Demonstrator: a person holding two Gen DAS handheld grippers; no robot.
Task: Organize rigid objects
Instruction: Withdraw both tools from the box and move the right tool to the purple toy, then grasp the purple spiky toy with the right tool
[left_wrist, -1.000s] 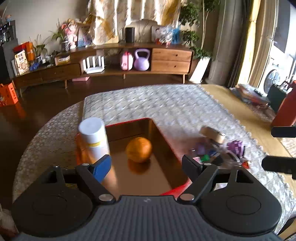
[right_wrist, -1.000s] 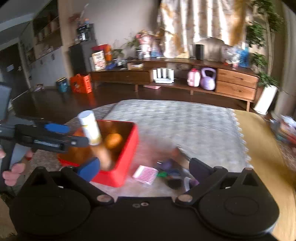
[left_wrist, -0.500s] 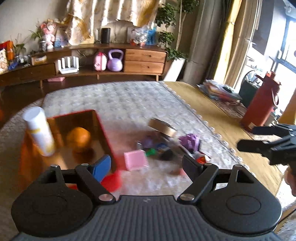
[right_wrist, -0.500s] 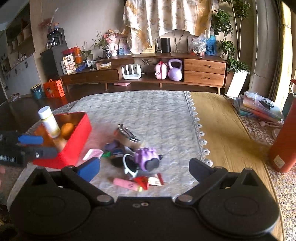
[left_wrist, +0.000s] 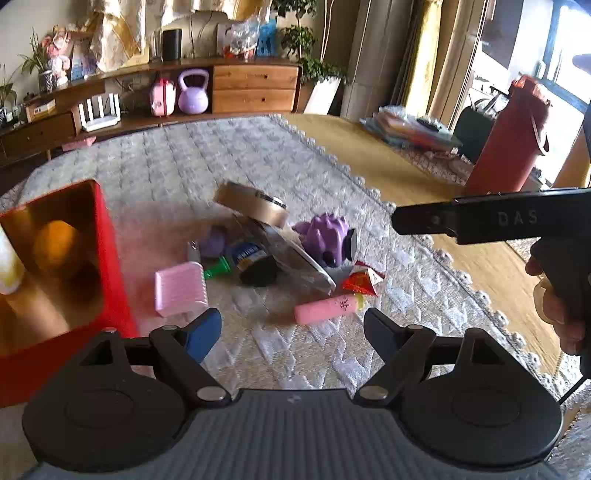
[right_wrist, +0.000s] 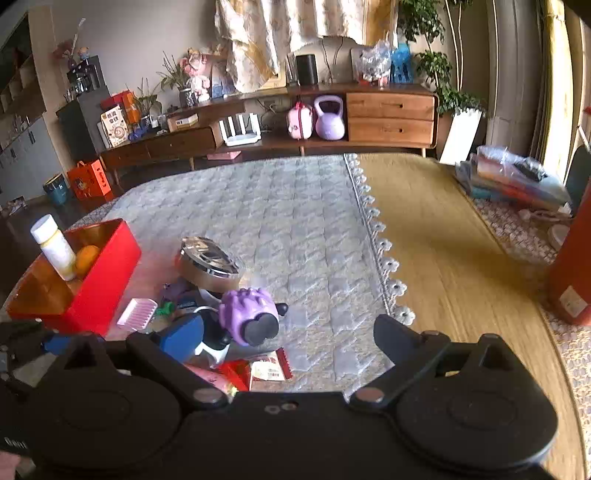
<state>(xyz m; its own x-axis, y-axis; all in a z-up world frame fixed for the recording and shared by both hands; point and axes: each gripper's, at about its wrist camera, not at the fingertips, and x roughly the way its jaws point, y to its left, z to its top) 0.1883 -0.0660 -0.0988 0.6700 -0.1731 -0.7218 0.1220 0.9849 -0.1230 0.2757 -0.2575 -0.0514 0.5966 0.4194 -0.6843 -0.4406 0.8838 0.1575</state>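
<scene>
A red box (left_wrist: 110, 258) (right_wrist: 107, 273) at the left holds an orange (left_wrist: 55, 243) (right_wrist: 86, 254) and a white bottle (right_wrist: 55, 247). A pile lies on the quilted cloth: a round metal tin (left_wrist: 251, 208) (right_wrist: 208, 264), a purple toy (left_wrist: 328, 236) (right_wrist: 249, 306), a pink comb (left_wrist: 179, 288) (right_wrist: 137, 314), a pink tube (left_wrist: 327, 308), a red packet (left_wrist: 362, 282) and a small blue-labelled bottle (left_wrist: 247, 254). My left gripper (left_wrist: 291, 332) is open and empty just in front of the pile. My right gripper (right_wrist: 288, 328) is open and empty, above the pile's right side.
The quilted cloth (right_wrist: 295, 206) covers the table's left part; bare yellow tabletop (right_wrist: 443, 240) lies to the right. A tall red flask (left_wrist: 509, 140) (right_wrist: 572, 273) stands at the right edge. Stacked books (right_wrist: 517, 177) lie far right.
Both grippers have swung right, from the red box to the pile. The pile now sits centred in both views and the box lies at the left edge. Both grippers stayed open.
</scene>
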